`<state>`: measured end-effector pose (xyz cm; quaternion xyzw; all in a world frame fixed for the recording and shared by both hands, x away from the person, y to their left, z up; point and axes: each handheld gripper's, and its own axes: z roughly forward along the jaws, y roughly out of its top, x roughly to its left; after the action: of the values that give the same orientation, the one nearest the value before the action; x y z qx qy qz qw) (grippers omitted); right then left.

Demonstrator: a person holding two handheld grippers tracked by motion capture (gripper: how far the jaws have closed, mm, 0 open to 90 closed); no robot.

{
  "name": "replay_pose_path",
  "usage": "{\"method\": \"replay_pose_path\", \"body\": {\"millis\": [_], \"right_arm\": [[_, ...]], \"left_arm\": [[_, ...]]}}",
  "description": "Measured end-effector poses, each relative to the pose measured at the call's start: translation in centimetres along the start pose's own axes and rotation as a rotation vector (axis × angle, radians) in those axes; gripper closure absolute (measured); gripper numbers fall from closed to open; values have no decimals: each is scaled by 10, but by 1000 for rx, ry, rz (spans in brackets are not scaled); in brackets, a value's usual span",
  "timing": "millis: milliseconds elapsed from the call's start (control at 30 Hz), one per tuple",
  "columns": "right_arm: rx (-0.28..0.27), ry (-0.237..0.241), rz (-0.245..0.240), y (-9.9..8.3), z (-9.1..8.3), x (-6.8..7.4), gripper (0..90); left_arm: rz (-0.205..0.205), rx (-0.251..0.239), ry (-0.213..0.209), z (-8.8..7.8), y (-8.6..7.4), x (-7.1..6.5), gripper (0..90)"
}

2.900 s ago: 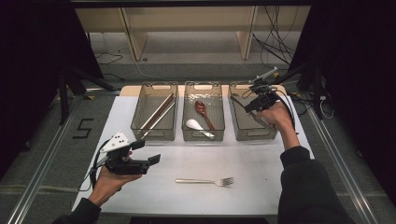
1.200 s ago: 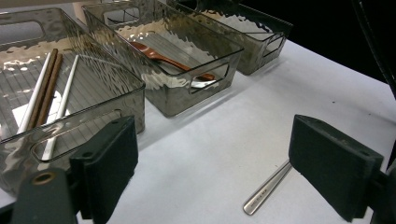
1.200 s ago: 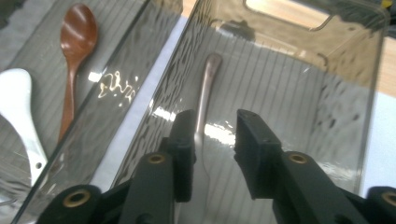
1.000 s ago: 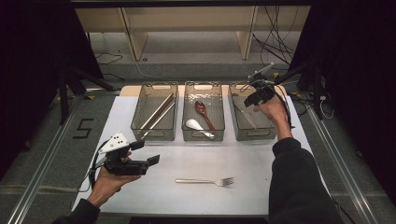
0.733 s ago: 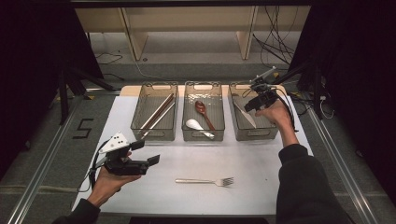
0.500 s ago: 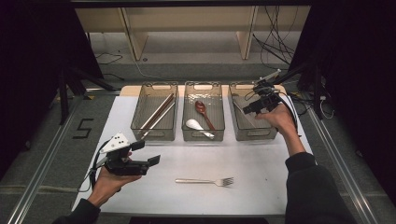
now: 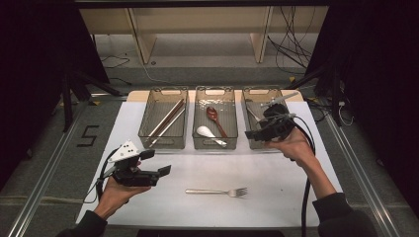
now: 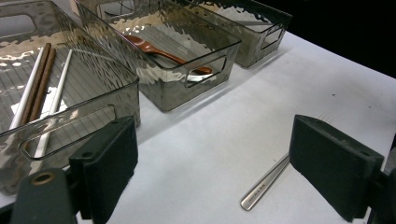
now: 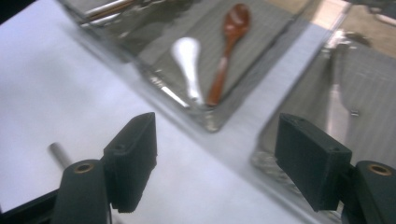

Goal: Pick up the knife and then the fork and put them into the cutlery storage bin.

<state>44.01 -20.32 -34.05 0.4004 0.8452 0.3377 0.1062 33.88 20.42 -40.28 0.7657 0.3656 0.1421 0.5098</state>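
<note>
The right gripper (image 7: pixel 257 133) sits above the near end of the right bin (image 7: pixel 257 94), the one of 3 clear bins nearest the right edge of the white table (image 7: pixel 276 207). Its jaws have just been opening and now stand wide apart with nothing between them. In the right gripper view, the 2 black pads (image 9: pixel 133 158) frame the near corner of the middle bin (image 9: pixel 205 119) and the wall of the right bin (image 9: pixel 336 84).

A metal utensil (image 7: pixel 253 113) lies on the floor of the right bin, just beyond the right gripper; its type cannot be determined.

The left gripper (image 7: pixel 160 168) is held over the near left part of the table, pointing toward the right edge. Its jaws are wide apart and empty. In the left gripper view, the handle end of the fork (image 8: pixel 264 184) lies on the table between the 2 pads (image 8: pixel 109 163), touching neither.

The fork (image 7: pixel 217 191) lies flat near the table's near edge, roughly central, handle toward the left edge and tines toward the right edge, well apart from the bins.

Bin contents:
- Left bin (image 7: pixel 163 143): chopsticks (image 7: pixel 165 121), lying diagonally.
- Middle bin (image 7: pixel 215 144): a brown spoon (image 7: pixel 215 118) and a white spoon (image 7: pixel 208 133), side by side.

The 3 bins stand in a row along the far edge of the table.
</note>
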Motion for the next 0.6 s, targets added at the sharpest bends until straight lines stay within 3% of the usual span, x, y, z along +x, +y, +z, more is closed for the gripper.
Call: {"method": "replay_pose_path", "body": {"millis": [267, 600], "right_arm": [[-7, 74, -40, -17, 7, 26, 298], [56, 142, -125, -31, 24, 55, 292]], "left_arm": [[2, -1, 5, 0, 0, -1, 149], [6, -1, 5, -1, 0, -1, 149]]}}
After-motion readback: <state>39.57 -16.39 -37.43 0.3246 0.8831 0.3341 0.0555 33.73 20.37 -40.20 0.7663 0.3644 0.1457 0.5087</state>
